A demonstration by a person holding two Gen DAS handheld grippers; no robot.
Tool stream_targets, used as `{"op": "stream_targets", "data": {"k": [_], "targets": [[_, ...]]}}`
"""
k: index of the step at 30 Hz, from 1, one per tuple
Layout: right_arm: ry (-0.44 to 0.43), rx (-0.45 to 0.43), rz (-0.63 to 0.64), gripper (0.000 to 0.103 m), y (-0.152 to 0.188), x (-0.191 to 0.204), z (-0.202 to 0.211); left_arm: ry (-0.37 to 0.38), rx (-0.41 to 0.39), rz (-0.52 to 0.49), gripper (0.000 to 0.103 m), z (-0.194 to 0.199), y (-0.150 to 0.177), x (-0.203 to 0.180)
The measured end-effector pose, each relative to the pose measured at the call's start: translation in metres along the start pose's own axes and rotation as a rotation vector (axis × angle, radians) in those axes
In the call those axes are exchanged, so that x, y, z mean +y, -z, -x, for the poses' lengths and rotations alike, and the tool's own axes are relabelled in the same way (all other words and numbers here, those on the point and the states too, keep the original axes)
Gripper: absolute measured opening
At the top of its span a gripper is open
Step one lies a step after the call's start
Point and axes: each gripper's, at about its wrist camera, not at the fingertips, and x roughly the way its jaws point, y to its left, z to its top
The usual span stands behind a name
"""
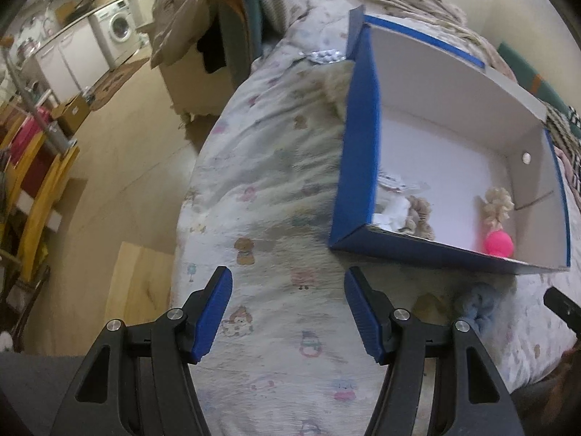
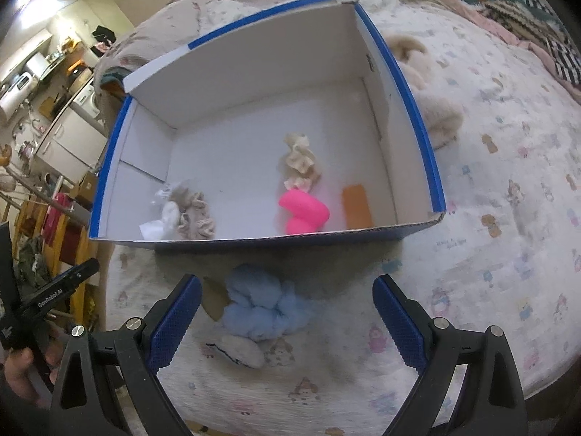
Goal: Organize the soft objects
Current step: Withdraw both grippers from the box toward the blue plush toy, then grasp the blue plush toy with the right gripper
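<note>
box wall [image 1: 417, 250] hiding pink toy [image 1: 498, 242]

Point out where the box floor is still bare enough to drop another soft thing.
The box floor is bare across its far half, behind the cream scrunchie. The near edge is crowded: beige scrunchie, pink heart, orange pad.

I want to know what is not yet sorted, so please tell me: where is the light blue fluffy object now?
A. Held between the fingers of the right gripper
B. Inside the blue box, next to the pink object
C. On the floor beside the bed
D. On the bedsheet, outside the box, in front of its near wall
D: the light blue fluffy object lies on the bedsheet just outside the near wall of the blue box, ahead of the open right gripper, which does not touch it.
</note>
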Motion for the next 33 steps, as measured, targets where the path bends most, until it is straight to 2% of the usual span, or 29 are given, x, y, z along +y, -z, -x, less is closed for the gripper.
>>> {"op": "stream_targets", "data": {"k": [6, 8, 10, 16, 20, 24, 25, 26, 31, 33], "targets": [[-0.073, 0.081, -0.104, 0.100, 0.000, -0.016, -0.021, 0.006, 0.034, 0.012, 0.061, -0.009, 0.001, -0.005], [-0.082, 0.130, -0.121, 0.087, 0.001, -0.018, -0.034, 0.009, 0.050, -0.002, 0.061, -0.013, 0.002, -0.009], [-0.077, 0.163, -0.121, 0.085, 0.003, -0.015, -0.043, 0.002, 0.061, -0.014, 0.061, -0.016, 0.003, -0.013], [-0.028, 0.244, -0.060, 0.085, 0.007, 0.006, -0.075, 0.027, 0.089, -0.020, 0.061, -0.020, 0.003, -0.024], [0.070, 0.293, 0.004, 0.085, 0.014, 0.019, -0.100, 0.033, 0.091, -0.047, 0.061, -0.021, 0.003, -0.034], [0.083, 0.294, 0.040, 0.084, 0.017, 0.025, -0.107, 0.028, 0.092, -0.061, 0.061, -0.022, 0.004, -0.039], [0.078, 0.296, 0.052, 0.064, 0.018, 0.028, -0.106, 0.026, 0.096, -0.063, 0.061, -0.023, 0.005, -0.039], [0.058, 0.298, 0.063, 0.037, 0.019, 0.029, -0.106, 0.025, 0.101, -0.065, 0.061, -0.024, 0.005, -0.040], [0.010, 0.253, 0.122, 0.010, 0.021, 0.036, -0.085, 0.031, 0.144, -0.059, 0.061, -0.031, 0.008, -0.043], [-0.003, 0.222, 0.117, 0.010, 0.023, 0.031, -0.070, 0.037, 0.152, -0.055, 0.061, -0.033, 0.009, -0.046]]}}
